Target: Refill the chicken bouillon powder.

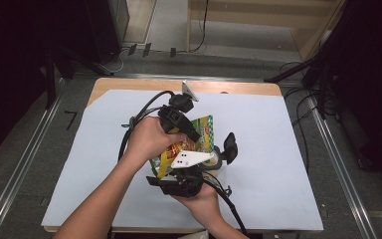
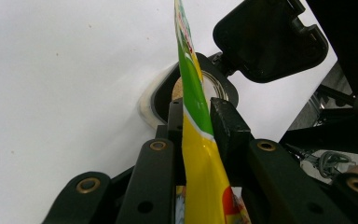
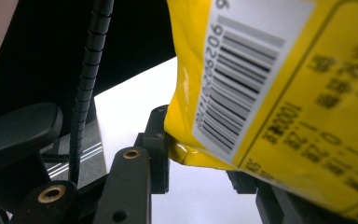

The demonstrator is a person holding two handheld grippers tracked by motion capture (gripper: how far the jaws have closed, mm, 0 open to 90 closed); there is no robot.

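— Above the middle of the bench (image 1: 278,199), what's being held?
— A glossy snack bag (image 1: 199,137), yellow low down and green toward the top, with red lettering on its face. It's held up off the white sheet between both hands.
— Any markings on the back?
— A white label with a black barcode (image 3: 242,79) and small dark print on yellow, seen in the right gripper view.
— How does the left hand-held gripper (image 2: 198,116) stand?
— Clamped on the bag's thin edge; its pads press the film from both sides.
— And the right hand-held gripper (image 3: 200,158)?
— Its jaws pinch a crumpled yellow corner of the bag.
— What lies beneath?
— A black-rimmed container (image 2: 214,88) with its black lid (image 2: 270,39) flipped open, resting on the sheet near the bench's centre, toward the right edge.
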